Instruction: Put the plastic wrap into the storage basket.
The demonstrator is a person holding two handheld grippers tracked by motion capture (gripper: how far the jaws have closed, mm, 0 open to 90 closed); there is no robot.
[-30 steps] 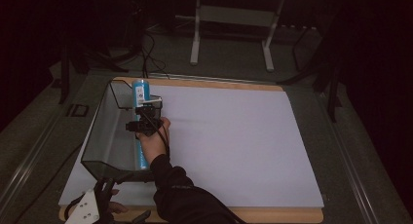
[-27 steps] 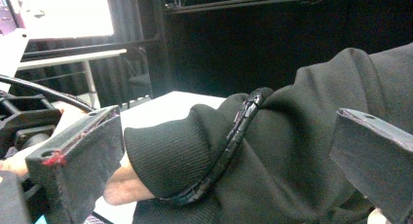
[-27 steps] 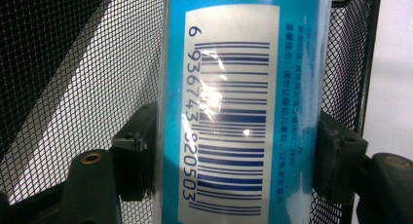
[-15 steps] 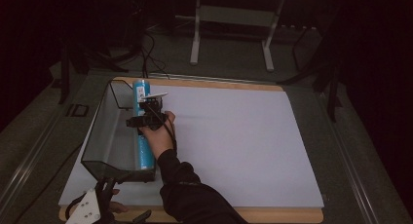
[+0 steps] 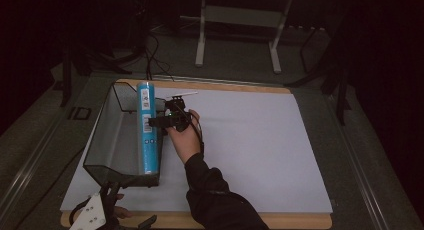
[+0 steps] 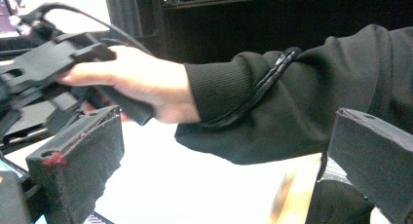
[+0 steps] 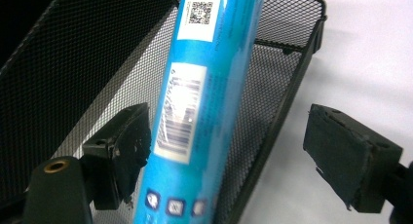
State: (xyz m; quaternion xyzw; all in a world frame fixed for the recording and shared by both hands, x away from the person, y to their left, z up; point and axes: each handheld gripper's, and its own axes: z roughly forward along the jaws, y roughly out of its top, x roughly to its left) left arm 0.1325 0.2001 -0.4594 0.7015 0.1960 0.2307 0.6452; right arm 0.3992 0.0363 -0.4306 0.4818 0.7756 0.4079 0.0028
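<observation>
Near the front left corner of the black mesh basket, the left gripper rests at the table's edge, jaws wide apart and empty. Beyond it, a blue tube lies lengthwise in the basket, against its right wall. Just right of that wall, the right gripper has been closing a little, its jaws apart, gripping nothing.

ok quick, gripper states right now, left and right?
Left gripper: open, nothing between the jaws.
Right gripper: open, holding nothing; jaws just closing a little beside the blue tube in the mesh basket.
</observation>
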